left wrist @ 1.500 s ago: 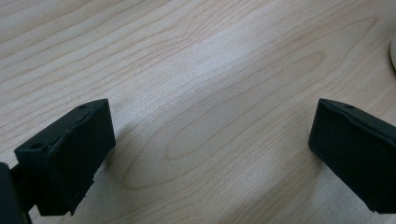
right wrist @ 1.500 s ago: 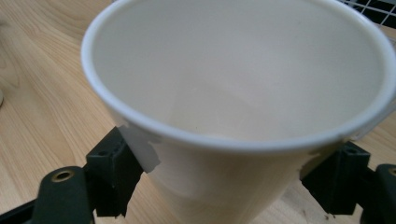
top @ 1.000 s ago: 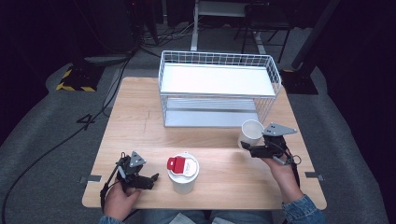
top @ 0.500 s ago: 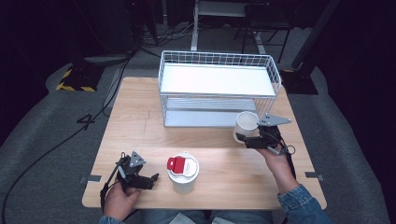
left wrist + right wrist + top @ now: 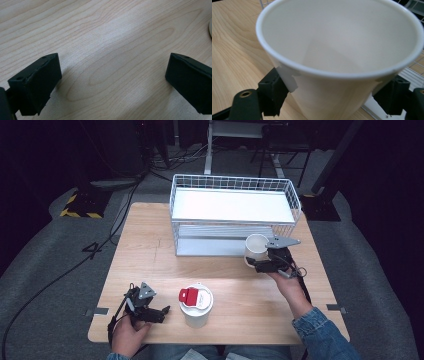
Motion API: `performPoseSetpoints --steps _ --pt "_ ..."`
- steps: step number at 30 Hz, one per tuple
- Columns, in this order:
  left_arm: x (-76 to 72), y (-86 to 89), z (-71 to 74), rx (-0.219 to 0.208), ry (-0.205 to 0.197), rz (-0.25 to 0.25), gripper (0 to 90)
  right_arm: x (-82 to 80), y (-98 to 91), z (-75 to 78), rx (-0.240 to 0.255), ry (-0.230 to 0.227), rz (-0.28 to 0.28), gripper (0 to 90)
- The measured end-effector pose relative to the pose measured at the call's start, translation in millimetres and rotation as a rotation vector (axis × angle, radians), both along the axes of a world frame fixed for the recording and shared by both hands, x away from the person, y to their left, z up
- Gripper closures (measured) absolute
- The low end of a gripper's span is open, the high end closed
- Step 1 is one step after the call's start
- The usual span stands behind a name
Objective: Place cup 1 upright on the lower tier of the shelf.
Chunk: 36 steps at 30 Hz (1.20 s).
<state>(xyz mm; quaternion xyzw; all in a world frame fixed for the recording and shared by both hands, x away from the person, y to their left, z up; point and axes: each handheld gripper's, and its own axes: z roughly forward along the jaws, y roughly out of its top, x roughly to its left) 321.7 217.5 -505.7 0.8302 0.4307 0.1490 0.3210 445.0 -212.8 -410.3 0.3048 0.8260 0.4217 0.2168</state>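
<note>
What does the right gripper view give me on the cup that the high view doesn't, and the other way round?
Right gripper view alone: the white cup's inside, with nothing in it, and a black pad pressed to each side of its wall.

High view alone: the white wire rack just behind the cup, the lidded cup with a red tab near the front edge, and the left gripper resting on the table.

Both: the right gripper shut on the cup, held upright close to the rack, over the wooden table.
</note>
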Motion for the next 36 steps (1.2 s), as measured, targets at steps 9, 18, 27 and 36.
performPoseSetpoints --steps 9,18,27,36 --pt "-0.6 -0.5 -0.3 -0.002 -0.004 0.010 1.0 14.7 11.1 -6.0 0.039 0.006 -0.001 22.3" --pt "1.5 -1.3 -0.2 0.003 -0.005 0.015 0.7 29.6 26.5 -10.9 0.029 -0.013 -0.003 22.4" --pt "5.6 -3.5 -0.3 -0.003 -0.003 0.027 0.6 43.5 37.7 -24.9 0.030 -0.030 -0.025 22.4" --pt "6.8 -4.0 -0.5 -0.003 -0.005 0.026 0.6 53.3 49.3 -36.4 0.004 -0.081 -0.075 22.3"
